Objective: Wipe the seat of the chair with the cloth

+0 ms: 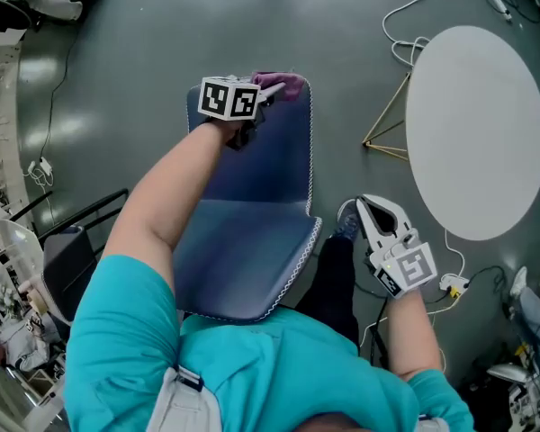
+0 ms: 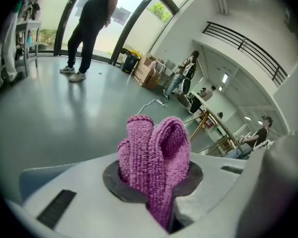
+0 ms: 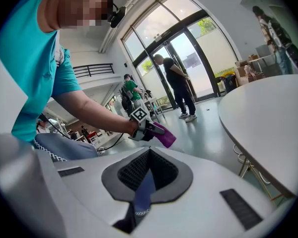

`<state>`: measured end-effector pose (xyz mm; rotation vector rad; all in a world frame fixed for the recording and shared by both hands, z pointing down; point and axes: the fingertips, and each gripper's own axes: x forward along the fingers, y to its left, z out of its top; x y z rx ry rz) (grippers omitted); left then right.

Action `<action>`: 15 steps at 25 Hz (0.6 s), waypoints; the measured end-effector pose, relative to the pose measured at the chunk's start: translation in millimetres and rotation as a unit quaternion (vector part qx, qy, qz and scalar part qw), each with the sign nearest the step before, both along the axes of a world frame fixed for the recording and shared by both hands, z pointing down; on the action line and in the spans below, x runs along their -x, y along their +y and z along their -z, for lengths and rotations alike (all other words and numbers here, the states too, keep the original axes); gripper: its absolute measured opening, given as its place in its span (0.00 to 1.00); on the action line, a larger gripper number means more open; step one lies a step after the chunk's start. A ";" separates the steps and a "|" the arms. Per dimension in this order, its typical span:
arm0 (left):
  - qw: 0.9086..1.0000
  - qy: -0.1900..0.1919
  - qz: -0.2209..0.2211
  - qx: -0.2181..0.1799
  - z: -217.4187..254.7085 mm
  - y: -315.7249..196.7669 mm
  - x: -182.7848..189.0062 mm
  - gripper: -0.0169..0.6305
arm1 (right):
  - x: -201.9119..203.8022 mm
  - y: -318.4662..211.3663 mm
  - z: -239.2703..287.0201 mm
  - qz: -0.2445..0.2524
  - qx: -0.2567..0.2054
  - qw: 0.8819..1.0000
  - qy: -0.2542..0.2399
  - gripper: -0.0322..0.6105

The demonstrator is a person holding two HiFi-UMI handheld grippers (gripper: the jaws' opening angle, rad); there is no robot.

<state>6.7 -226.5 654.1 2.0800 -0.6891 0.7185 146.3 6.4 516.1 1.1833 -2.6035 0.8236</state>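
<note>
Fingers [image 2: 79,182] clamp cloth [image 2: 156,152], left arm [image 1: 166,201] stretched over chair [image 1: 261,187].

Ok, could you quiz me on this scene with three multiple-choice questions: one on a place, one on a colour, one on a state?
1. On which side of the blue chair does the round white table stand?
A the person's left; B the person's right; C underneath it.
2. The cloth is:
A yellow; B purple; C green.
3. The left gripper is:
A wide open; B shut on the cloth; C shut on nothing.
Answers: 1 B, the head view shows the table right of the chair. 2 B, its looped pile is purple. 3 B, the cloth bulges up from between closed jaws.
</note>
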 end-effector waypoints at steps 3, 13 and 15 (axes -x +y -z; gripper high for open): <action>0.999 0.004 0.028 -0.032 61.5 -25.9 53.7 0.13 | 26.6 -12.6 17.3 0.011 -0.014 1.000 -0.006 0.05; 0.988 0.009 0.091 -0.122 278.1 -57.4 179.8 0.13 | 120.1 -47.3 99.4 0.064 -0.064 0.996 -0.017 0.05; 0.986 0.018 0.096 -0.138 313.8 -61.8 180.2 0.13 | 128.0 -56.7 114.2 0.071 -0.078 0.994 -0.016 0.05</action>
